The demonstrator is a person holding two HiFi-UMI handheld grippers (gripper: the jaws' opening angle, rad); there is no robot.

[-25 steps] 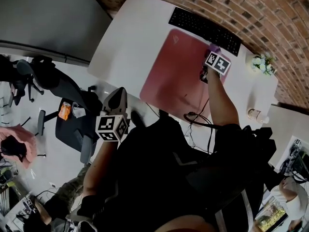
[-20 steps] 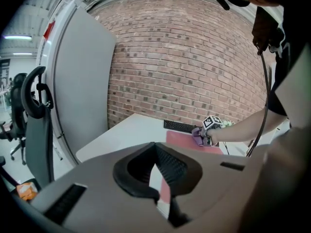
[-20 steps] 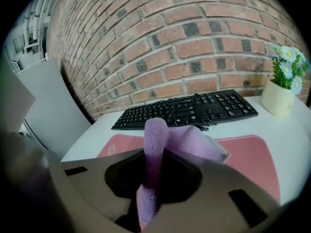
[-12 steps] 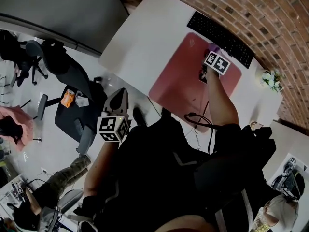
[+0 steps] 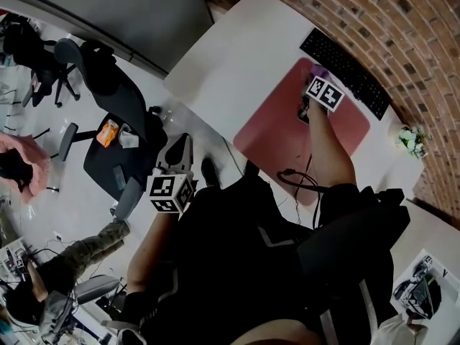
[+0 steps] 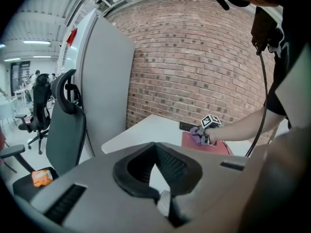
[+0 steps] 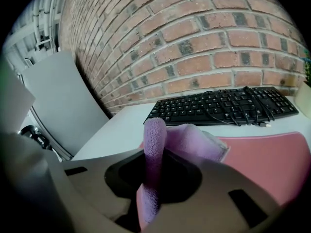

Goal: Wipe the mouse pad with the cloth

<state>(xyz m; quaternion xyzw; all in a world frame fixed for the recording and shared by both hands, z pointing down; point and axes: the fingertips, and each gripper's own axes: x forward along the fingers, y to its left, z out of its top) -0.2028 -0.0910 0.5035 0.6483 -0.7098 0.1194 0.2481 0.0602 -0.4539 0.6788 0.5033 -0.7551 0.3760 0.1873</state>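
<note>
Head view: shows right gripper point(image 5: 316, 82) at far edge of pink mouse pad point(image 5: 277, 124) on white desk point(image 5: 244, 49), just near of keyboard point(image 5: 345, 70); left gripper point(image 5: 177, 148) well apart, off the desk's left side.
Left gripper view: finds jaws pressed together, nothing between.
Right gripper view: finds jaws pinching purple cloth point(image 7: 154, 149) at the pad; contact with pad unclear.

The cloth point(image 7: 156, 144) is pale lilac. The mouse pad point(image 7: 272, 157), at the lower right of the frame, is dusty pink. The keyboard point(image 7: 223, 106) in the middle is black. The tabletop point(image 5: 237, 56) is white. The wall point(image 7: 194, 33) shows red-brown bricks with light grey joints. The left tool point(image 6: 156, 164) and the right tool point(image 7: 155, 178) are grey with black pads, and their cubes point(image 5: 324, 93) carry black and white squares.
</note>
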